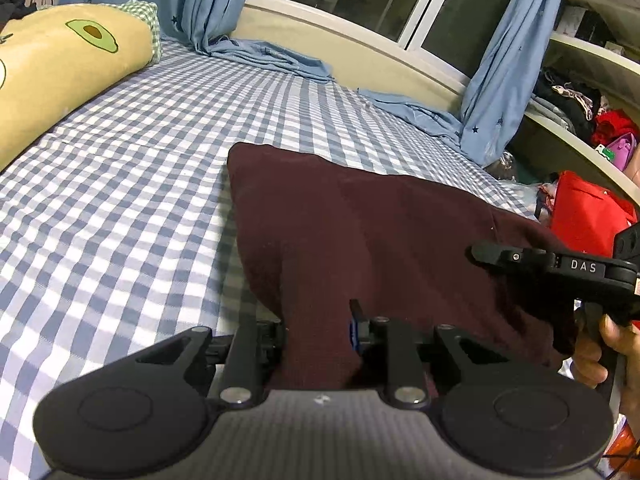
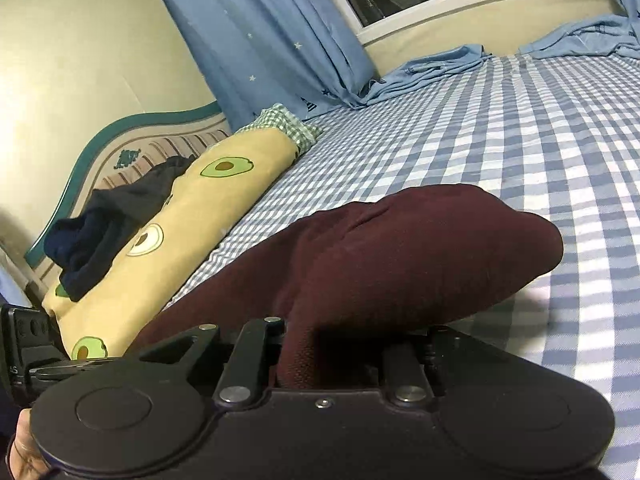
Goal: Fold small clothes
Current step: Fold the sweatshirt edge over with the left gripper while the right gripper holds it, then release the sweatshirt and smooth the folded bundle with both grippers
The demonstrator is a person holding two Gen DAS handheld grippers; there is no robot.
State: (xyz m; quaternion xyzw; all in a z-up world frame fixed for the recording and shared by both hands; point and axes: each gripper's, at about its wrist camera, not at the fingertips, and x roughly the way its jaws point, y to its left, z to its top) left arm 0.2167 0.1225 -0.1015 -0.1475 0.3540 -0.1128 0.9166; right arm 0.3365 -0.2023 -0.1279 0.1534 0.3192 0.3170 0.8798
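Each hand-held gripper, left (image 1: 320, 332) and right (image 2: 332, 356), seemingly clamps the maroon garment (image 1: 380, 232).

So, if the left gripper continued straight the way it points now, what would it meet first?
The maroon garment that the left gripper already pinches; beyond it, probably the checked bedsheet, though depth is unclear.

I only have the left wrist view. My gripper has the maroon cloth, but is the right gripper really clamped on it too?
Observer: Yes. The right gripper is shut on the maroon cloth, which bunches up between its fingers.
Operator: Anything behind me toward the headboard?
Observer: A dark garment lies heaped on the avocado pillow.
Operator: Is the cloth's far end down?
Observer: It hangs rounded over the checked sheet; whether it touches, I cannot tell.
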